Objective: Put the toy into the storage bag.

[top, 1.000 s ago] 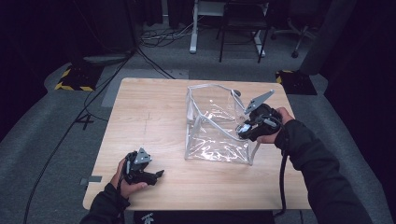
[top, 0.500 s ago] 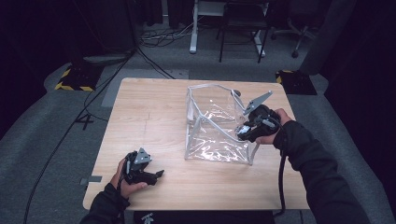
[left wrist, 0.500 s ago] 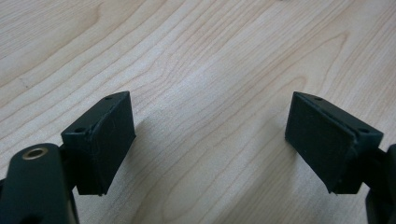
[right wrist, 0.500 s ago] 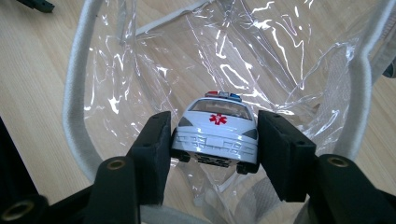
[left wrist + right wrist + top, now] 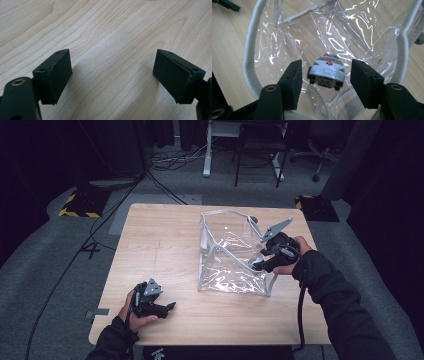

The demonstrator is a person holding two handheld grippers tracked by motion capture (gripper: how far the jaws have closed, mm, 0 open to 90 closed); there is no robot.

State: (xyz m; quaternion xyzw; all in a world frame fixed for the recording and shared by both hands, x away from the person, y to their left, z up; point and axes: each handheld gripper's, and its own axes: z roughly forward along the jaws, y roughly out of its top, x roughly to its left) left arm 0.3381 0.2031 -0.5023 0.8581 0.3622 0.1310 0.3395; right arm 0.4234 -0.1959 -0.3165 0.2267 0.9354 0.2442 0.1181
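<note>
We see a wooden worktop (image 5: 165,240) with a see-through bag (image 5: 227,255) standing on it, closer to the right edge than the left. The bag is made of shiny clear plastic with a white rim, and its mouth is open at the top.

Our right claw (image 5: 256,265) reaches into the bag from the right side. In the right gripper view, a small white toy car (image 5: 327,71) sits between the two black jaws of the right claw (image 5: 325,75). The car has a red star mark on its roof and little lights on top. The jaws have just been opening, and we can see a gap on each side of the car, so the pads do not press on it. The right claw has let go. The car is inside the bag, over the clear plastic, with the white rim around it. We cannot tell if the car rests on the bottom of the bag.

Our left claw (image 5: 170,307) rests on the worktop near the front left corner, well apart from the bag. In the left gripper view its jaws (image 5: 112,75) stand wide apart with bare wood between them, so it grasps nothing.
</note>
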